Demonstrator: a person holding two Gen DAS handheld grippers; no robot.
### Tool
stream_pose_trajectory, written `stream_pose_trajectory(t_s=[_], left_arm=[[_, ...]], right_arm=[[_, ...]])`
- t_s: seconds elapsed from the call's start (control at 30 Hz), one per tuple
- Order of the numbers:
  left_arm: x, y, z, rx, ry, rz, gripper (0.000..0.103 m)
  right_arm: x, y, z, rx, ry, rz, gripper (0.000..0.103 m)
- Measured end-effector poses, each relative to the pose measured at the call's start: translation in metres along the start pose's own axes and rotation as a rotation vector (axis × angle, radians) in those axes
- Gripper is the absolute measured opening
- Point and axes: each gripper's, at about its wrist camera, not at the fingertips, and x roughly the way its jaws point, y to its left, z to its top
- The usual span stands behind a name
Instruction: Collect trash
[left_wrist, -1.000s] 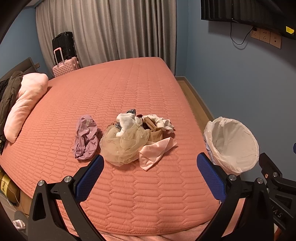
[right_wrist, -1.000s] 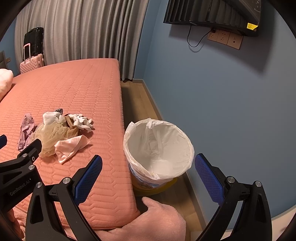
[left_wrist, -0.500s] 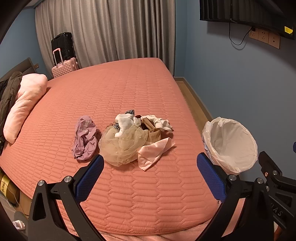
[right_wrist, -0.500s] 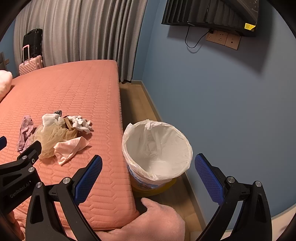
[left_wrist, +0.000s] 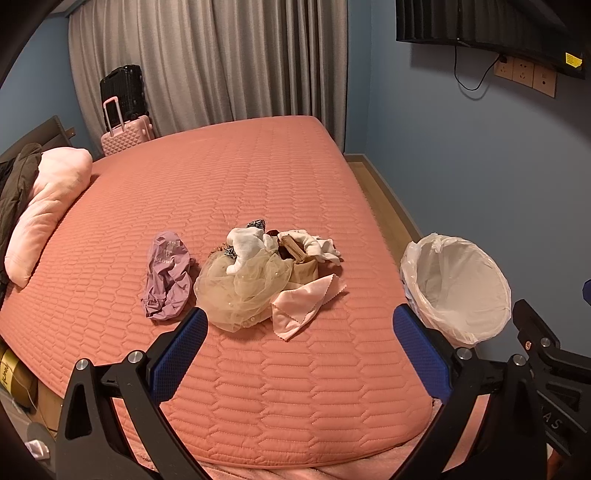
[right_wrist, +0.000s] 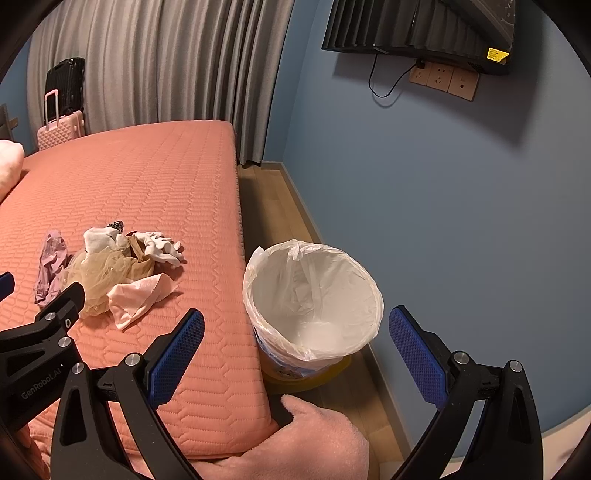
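Both jaws gape wide, holding nothing — left gripper (left_wrist: 295, 354) short of the trash pile (left_wrist: 258, 280) on the bed (left_wrist: 240, 177), right gripper (right_wrist: 295, 354) above the lined bin (right_wrist: 314, 295) on the floor beside the mattress.

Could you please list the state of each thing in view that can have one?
Left gripper: open, empty.
Right gripper: open, empty.
Bin: upright on the floor beside the bed, lined, apparently empty.
Trash pile: heaped on the bed, untouched.
Purple bag: crumpled, left of the pile.
Curtains: drawn.
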Motion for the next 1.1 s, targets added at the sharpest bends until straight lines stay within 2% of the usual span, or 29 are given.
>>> stream_pose_trajectory(t_s=[1.1], left_arm=[[-0.0028,0.0046,0.0001,-0.001,-0.005,-0.015,0.096]], right_arm=[[-0.0022,-0.0010,-0.0012,0.015,-0.004,-0.010,0.097]])
